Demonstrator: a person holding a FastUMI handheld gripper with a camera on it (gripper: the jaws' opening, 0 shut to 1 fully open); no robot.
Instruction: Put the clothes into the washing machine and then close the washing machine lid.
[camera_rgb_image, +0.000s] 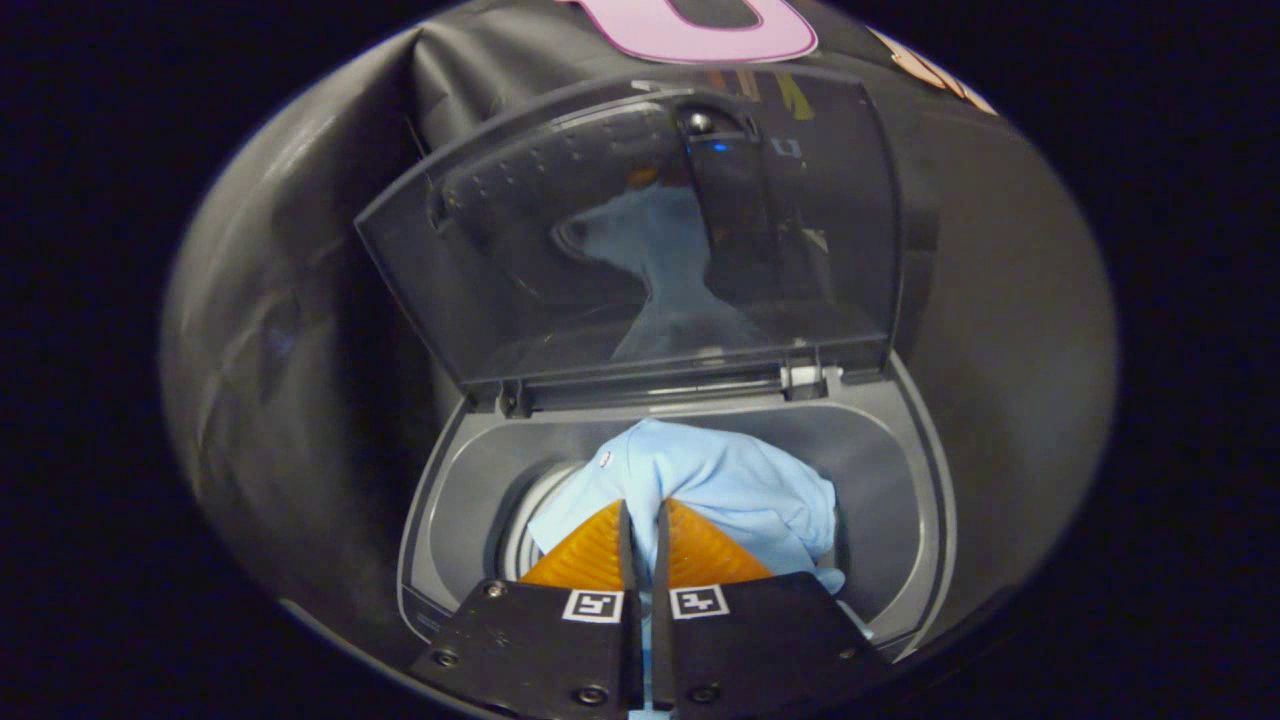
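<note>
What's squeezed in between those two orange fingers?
A fold of the light blue shirt, pinched by the gripper over the washing machine drum, its lid up. The gripper view shows it.

The gripper (640, 515) points down and forward, with its two orange fingers (590, 555) almost pressed together. A thin strip of the blue cloth (720, 485) is pinched in the narrow gap between them. Both fingers squeeze it tight.
</note>
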